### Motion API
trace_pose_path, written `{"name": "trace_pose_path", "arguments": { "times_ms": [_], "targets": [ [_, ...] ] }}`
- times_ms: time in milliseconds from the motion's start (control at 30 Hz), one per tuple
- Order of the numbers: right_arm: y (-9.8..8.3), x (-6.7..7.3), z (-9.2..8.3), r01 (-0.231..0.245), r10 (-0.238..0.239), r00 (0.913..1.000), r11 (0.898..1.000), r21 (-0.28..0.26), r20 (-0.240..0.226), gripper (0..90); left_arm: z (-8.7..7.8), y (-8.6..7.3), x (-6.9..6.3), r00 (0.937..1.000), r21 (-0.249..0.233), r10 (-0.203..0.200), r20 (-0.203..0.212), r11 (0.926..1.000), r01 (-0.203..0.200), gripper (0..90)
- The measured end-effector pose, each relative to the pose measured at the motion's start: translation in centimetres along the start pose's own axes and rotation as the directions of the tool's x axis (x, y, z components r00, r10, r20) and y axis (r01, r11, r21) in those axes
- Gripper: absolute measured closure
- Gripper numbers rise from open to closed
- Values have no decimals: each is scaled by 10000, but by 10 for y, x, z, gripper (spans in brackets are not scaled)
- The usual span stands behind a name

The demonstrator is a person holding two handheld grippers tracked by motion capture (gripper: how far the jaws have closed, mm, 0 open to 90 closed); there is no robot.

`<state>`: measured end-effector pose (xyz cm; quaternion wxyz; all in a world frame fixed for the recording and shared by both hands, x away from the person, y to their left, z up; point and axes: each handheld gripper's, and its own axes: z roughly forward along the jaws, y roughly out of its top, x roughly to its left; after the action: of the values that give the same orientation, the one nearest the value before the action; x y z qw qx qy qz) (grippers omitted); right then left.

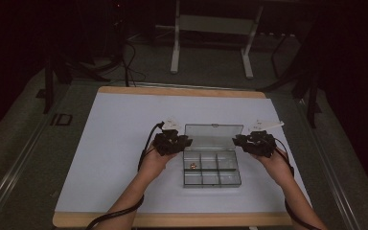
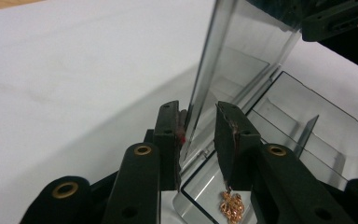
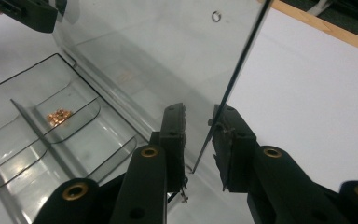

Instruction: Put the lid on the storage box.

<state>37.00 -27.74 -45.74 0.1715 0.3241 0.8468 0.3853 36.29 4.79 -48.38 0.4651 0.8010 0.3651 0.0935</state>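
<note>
Claws, left (image 1: 178, 142) and right (image 1: 247, 140), straddle the box's raised lid (image 1: 213, 136) edges, gapped, not yet pinching; they should close evenly, then lower it gently.

I'm looking at a dark lab: a white-topped table (image 1: 124, 143), a metal frame (image 1: 211, 38) and cables (image 1: 129, 67) at top.

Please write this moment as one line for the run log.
scene: clear box on table, lid upright | left gripper: fingers astride lid edge, gap visible | right gripper: same | inside: gold trinket
</note>
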Motion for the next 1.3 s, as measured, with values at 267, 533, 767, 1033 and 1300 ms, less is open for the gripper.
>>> {"name": "trace_pose_path", "arguments": {
  "times_ms": [267,533,767,1033,1300],
  "targets": [
    [-6,6,-7,336,-336,9994,9994,-64,-76,754,-6,-3,-7,9992,72,393,-102,9992,-393,709],
    [-13,11,-12,426,-427,9991,9989,-173,-59,757,-11,-9,-12,9971,-58,752,-141,9971,-753,695],
    [-20,16,-16,542,-543,9985,9984,-169,-61,761,-14,-15,-16,9938,165,1057,-356,9943,-1052,694],
    [-28,19,-16,635,-636,9979,9979,-112,-83,763,-17,-22,-20,9906,280,1302,-408,9912,-1291,709],
    [-35,23,-16,768,-768,9970,9969,-139,28,764,-18,-28,-23,9885,312,1445,-452,9892,-1431,717]
  ]
}}
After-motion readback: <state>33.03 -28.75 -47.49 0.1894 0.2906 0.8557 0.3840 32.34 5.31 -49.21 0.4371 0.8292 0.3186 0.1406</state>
